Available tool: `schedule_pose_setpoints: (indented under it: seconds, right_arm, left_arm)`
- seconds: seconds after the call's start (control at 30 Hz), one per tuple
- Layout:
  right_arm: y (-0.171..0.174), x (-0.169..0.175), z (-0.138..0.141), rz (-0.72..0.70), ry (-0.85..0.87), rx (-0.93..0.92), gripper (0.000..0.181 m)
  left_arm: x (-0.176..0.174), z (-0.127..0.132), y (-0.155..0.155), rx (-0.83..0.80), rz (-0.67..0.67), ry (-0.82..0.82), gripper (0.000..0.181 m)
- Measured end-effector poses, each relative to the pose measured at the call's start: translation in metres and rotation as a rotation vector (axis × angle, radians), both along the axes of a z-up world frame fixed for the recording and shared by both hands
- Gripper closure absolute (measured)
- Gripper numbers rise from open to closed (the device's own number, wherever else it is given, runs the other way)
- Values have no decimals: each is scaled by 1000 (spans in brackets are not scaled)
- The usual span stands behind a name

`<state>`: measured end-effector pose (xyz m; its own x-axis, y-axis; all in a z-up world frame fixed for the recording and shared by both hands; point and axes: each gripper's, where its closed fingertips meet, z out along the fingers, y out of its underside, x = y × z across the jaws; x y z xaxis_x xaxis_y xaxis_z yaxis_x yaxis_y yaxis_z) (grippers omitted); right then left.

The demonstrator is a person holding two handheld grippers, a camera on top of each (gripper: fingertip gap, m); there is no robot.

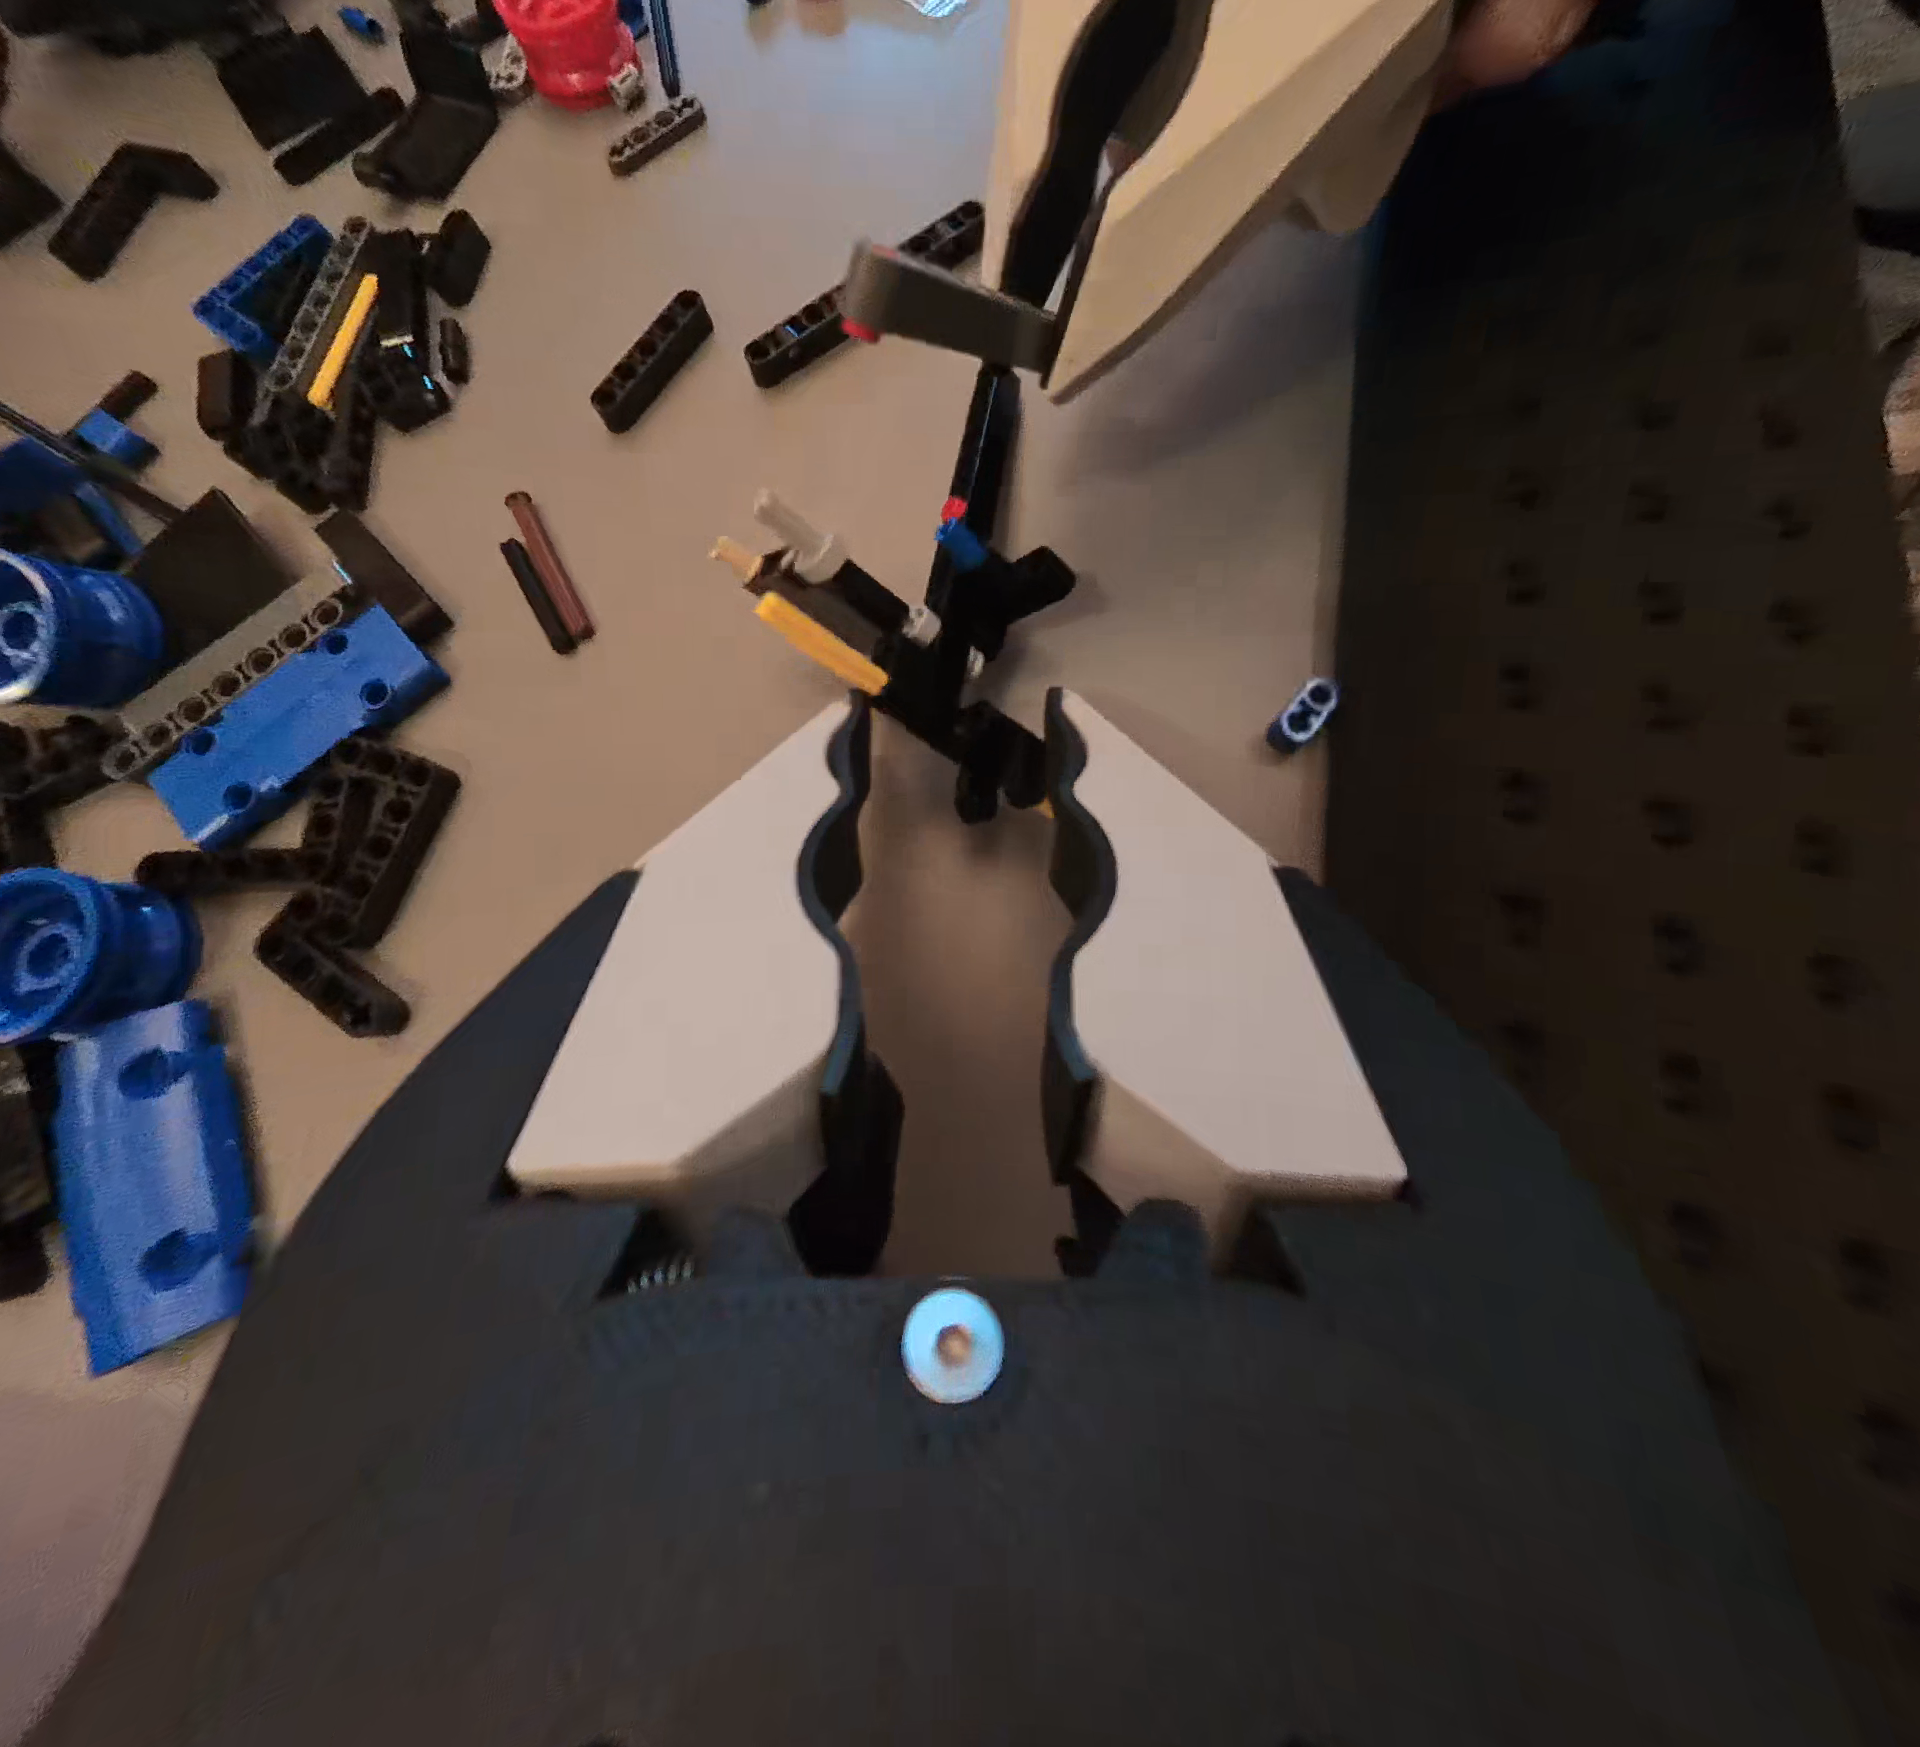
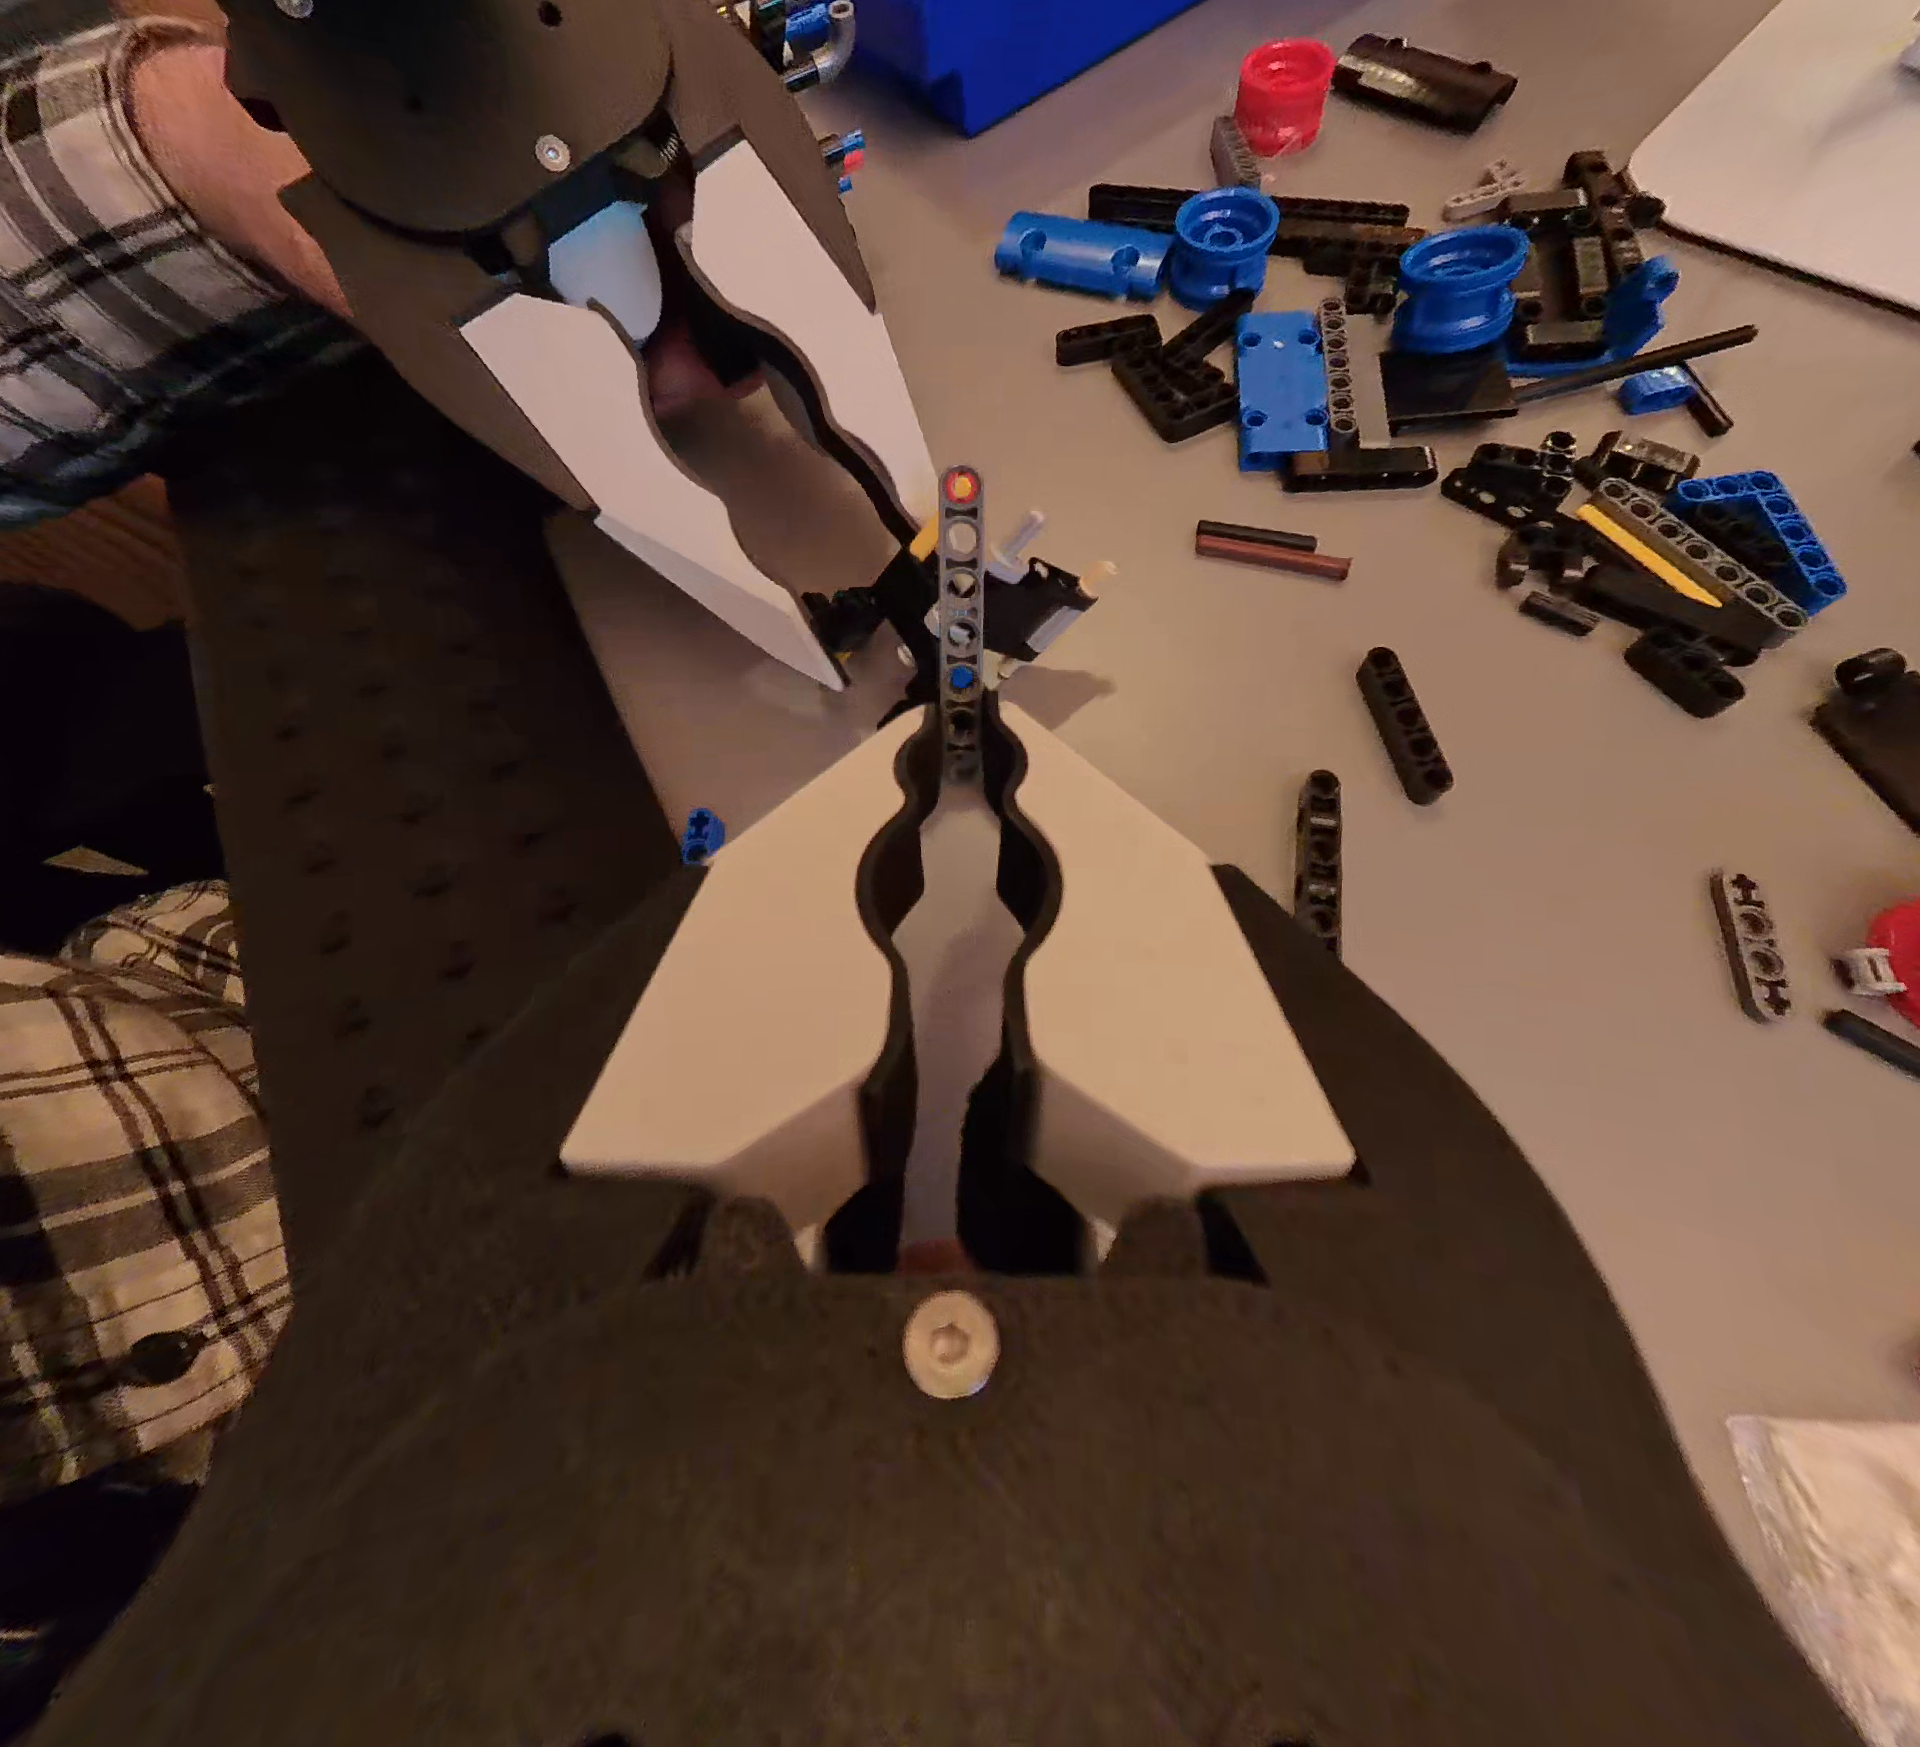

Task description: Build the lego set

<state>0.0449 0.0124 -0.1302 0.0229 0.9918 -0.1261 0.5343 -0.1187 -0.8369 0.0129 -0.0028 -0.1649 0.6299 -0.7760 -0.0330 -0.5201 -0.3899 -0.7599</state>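
Mid-assembly: we are pinching beam (image 2: 961, 617) in right claw (image 2: 961, 741), left claw (image 1: 961, 762) gripping subassembly (image 1: 914, 648) above bench (image 1: 831, 159). Next, likely: aligning beam holes with pins, pressing.

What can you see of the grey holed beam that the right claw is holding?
The grey beam is a slim plastic bar with a row of round holes, a red pin in its far end hole and a blue one lower down. The right claw pinches its near end. It points away, crossing the small black assembly held by the left claw.
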Motion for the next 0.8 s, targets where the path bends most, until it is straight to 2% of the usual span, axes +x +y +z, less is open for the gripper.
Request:
schedule_pose_setpoints:
  seconds: [0.3, 0.37, 0.47, 0.63, 0.73, 0.8]
  right_arm:
    - [14, 5, -1, -37, 1, 5, 175]
    - [20, 6, -7, -54, -31, 54, 175]
    - [26, 5, -17, -63, -78, 109, 175]
    - [30, 6, -18, -69, -72, 105, 175]
    - [30, 6, -19, -67, -69, 109, 175]
    - [29, 6, -17, -66, -60, 109, 175]
  left_arm:
    - [4, 9, 12, -262, 170, -328, 172]
    - [4, 9, 13, -276, 179, -338, 171]
    - [-6, 5, 14, -157, 159, -162, 148]
    - [-9, 31, 13, 253, 16, 172, 138]
    - [-2, 26, 4, 342, -112, 330, 133]
    - [-1, 14, -2, 324, -160, 395, 131]
